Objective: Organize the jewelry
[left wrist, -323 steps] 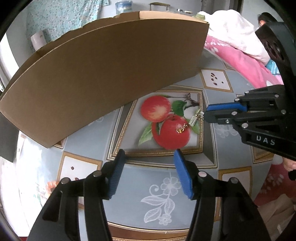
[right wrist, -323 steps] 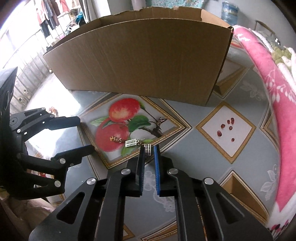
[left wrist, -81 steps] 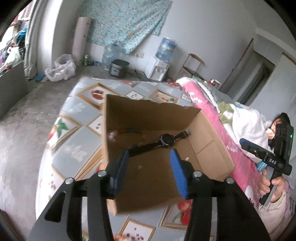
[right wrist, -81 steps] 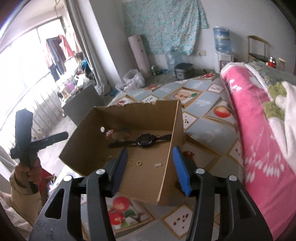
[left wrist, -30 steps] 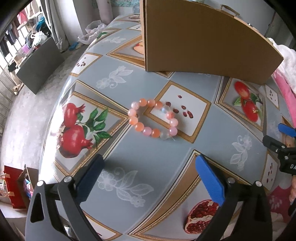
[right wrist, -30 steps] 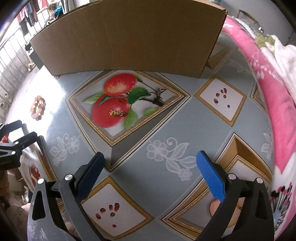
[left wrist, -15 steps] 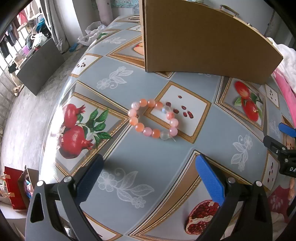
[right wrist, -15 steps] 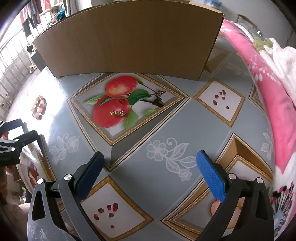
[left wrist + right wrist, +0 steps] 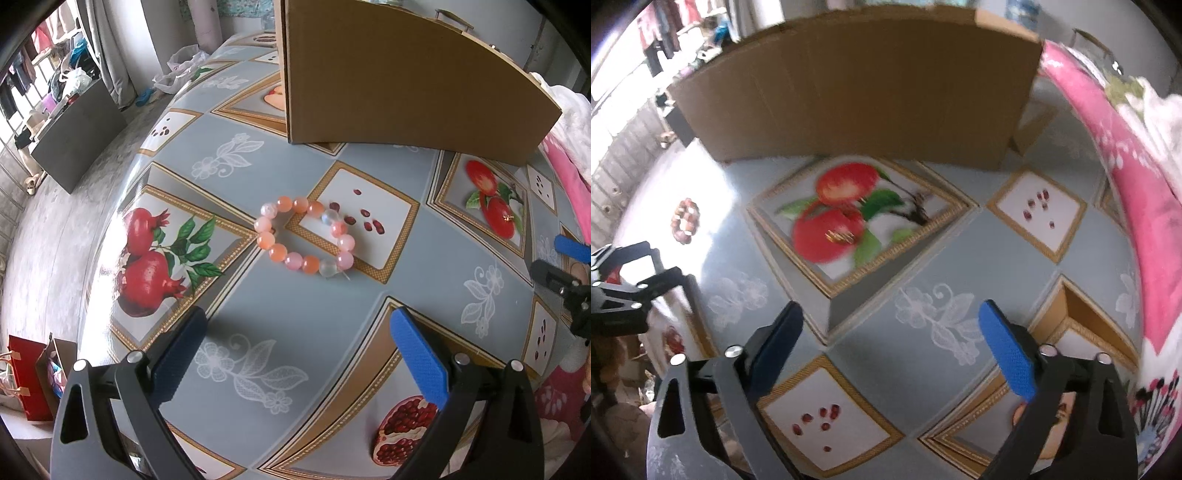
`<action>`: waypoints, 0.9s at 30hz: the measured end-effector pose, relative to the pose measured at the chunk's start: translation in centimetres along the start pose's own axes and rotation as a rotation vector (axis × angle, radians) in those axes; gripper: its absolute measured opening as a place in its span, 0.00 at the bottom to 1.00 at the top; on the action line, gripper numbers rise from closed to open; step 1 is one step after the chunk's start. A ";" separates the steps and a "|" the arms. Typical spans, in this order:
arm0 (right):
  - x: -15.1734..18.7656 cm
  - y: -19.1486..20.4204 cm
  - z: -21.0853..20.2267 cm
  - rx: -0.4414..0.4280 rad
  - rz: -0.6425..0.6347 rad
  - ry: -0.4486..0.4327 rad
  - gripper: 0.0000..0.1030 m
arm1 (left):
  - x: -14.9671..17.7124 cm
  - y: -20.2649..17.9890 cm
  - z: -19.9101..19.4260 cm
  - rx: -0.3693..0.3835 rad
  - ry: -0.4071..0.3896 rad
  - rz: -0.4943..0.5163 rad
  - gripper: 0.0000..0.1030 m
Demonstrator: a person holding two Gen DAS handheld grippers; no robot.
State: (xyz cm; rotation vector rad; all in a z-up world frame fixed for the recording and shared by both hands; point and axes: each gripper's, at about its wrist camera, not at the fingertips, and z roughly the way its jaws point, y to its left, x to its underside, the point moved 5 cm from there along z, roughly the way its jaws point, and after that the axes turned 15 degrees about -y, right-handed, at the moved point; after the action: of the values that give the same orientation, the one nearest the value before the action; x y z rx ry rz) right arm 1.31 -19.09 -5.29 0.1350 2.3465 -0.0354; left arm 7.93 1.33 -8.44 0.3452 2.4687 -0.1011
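A bead bracelet (image 9: 304,236) of pink, orange and clear beads lies in a loop at the middle of the left wrist view, flat on the tabletop (image 9: 325,314), half over a white printed square with red seeds. A small gold chain piece (image 9: 840,236) lies on the printed red apple at the centre of the right wrist view; it is blurred there, and shows as a gold speck (image 9: 509,218) at the right of the left wrist view. The cardboard box (image 9: 399,81) stands upright across the top of both views, beyond both pieces and touching neither.

The left gripper (image 9: 295,349) sits at the bottom of its view with its fingers (image 9: 419,356) spread wide and nothing between them, the bracelet above them in the frame and apart. The right gripper (image 9: 890,341) has its fingers (image 9: 1006,352) wide too, having just been closing a little, with only bare tabletop between them; the chain piece lies above them, apart. A pink blanket (image 9: 1108,155) runs down the right edge of the right wrist view
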 end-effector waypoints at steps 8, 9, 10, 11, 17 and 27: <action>-1.7 1.7 1.0 -0.065 -0.046 -0.022 0.56 | 0.0 -0.1 0.0 -0.001 0.001 0.001 0.95; -1.8 1.8 1.2 -0.065 -0.053 -0.022 0.53 | 0.0 -0.1 0.0 -0.001 0.001 0.001 0.95; -2.1 2.0 1.5 -0.071 -0.062 -0.024 0.48 | 0.0 -0.1 0.0 -0.001 0.001 0.001 0.95; -2.2 2.0 1.8 -0.074 -0.067 -0.024 0.44 | 0.0 -0.1 0.0 -0.001 0.002 0.001 0.95; -2.8 2.9 2.8 -0.090 -0.081 -0.028 0.28 | -0.1 -0.1 0.0 -0.002 0.003 0.005 0.96; -4.3 3.1 4.6 -0.092 -0.134 -0.047 0.18 | 0.0 -0.1 0.0 -0.003 0.002 0.005 0.96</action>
State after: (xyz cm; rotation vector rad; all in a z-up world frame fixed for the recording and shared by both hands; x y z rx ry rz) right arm 7.85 -16.70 -5.43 -0.0681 2.3019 0.0030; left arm 7.92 1.22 -8.40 0.3507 2.4697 -0.0946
